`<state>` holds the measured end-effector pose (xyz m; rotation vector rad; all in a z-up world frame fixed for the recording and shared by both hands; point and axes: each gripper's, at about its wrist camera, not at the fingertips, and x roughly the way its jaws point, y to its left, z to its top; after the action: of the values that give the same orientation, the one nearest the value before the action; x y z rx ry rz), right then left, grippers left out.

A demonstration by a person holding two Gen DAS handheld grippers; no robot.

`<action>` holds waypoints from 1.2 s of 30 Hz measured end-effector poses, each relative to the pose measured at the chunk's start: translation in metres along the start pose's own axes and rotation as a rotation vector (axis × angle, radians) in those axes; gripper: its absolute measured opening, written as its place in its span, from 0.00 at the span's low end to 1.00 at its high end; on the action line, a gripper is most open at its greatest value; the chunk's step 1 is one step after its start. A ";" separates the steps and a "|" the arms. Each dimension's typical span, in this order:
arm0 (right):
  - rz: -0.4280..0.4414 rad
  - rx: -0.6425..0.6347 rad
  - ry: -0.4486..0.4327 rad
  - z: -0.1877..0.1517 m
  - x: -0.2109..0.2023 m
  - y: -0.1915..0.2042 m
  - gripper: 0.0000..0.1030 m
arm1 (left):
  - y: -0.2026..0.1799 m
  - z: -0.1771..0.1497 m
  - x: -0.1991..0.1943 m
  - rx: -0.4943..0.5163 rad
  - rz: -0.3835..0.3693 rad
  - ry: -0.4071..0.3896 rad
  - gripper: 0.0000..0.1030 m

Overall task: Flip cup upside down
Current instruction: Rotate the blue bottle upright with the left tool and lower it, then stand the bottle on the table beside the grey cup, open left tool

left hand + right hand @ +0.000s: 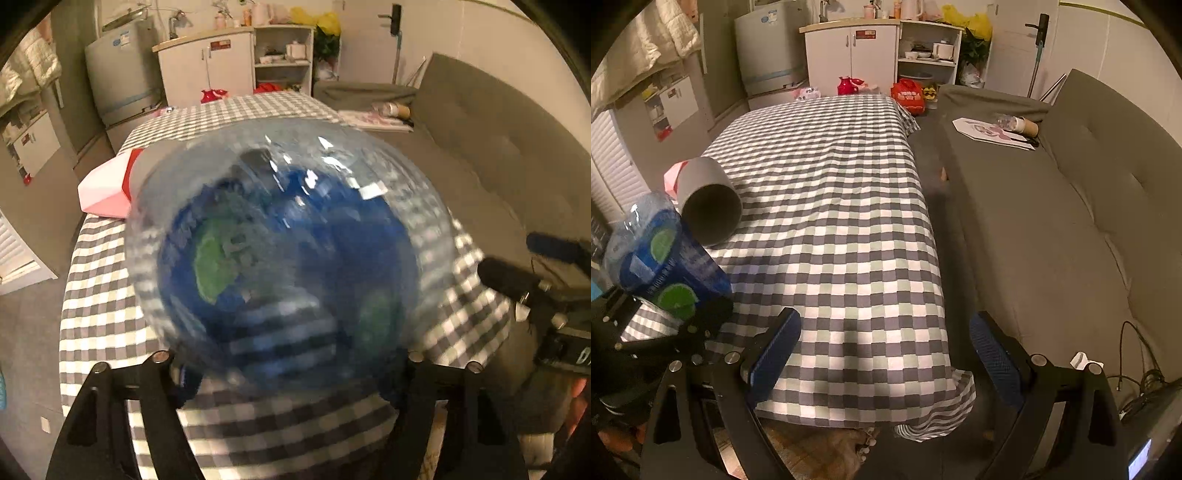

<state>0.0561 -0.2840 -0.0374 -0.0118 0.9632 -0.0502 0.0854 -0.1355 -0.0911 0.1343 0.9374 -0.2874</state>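
Observation:
A clear plastic cup (288,251) with a blue and green print fills the middle of the left wrist view, blurred by motion. My left gripper (288,358) is shut on it, one finger at each side. The right wrist view shows the same cup (665,258) at the far left, tilted above the near left corner of the checked table (831,184), with the left gripper (683,332) below it. My right gripper (884,321) stands open over the table's front edge, nothing between its blue pads (775,350). It also shows at the right edge as the right gripper (517,280).
A grey cardboard tube (709,199) lies on its side on the table's left part, beside a pink and red box (107,188). A grey sofa (1052,221) runs along the table's right side. Cabinets and a fridge stand at the back.

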 end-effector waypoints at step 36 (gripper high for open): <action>0.070 0.006 -0.452 -0.049 -0.099 0.066 1.00 | 0.075 -0.069 -0.154 -0.148 0.209 -0.470 0.99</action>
<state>-0.0381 -0.2125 0.0134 0.0157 0.5114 0.0139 -0.0308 -0.0198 -0.0079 0.0246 0.4706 -0.0489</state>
